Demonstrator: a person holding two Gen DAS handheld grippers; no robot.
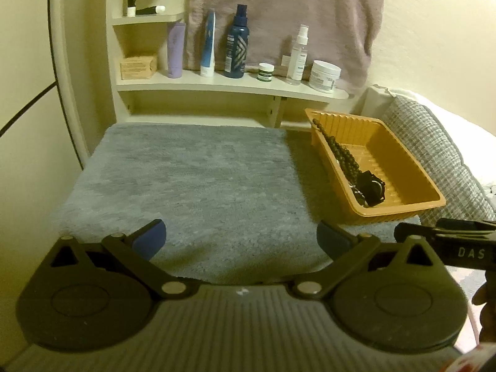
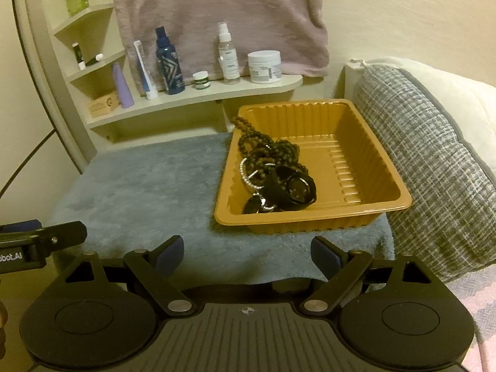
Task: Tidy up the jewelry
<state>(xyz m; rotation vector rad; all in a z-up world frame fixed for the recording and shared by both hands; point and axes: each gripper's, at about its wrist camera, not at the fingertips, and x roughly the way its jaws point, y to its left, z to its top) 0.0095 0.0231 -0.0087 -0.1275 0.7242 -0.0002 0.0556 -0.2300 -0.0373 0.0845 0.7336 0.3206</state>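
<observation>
Entry: your right gripper (image 2: pixel 245 255) and left gripper (image 1: pixel 241 237) gaped empty; ahead, bead necklace (image 2: pixel 266 152) tangled with wristwatch (image 2: pixel 296 189) risked snagging together.

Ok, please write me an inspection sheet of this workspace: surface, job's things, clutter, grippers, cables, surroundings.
Surface: grey-blue fluffy mat, bare apart from the tray.
Job's things: orange plastic tray at the mat's right side, holding a dark bead necklace, a silver bracelet and a black wristwatch, all heaped at its left end.
Clutter: nothing seen on the mat.
Grippers: left hand-held gripper open and holding nothing; right hand-held gripper open and holding nothing, near the tray's front.
Cables: a thin dark cable on the left wall.
Surroundings: shelf with bottles and jars, hanging pinkish towel, grey woven cushion on the right.
</observation>
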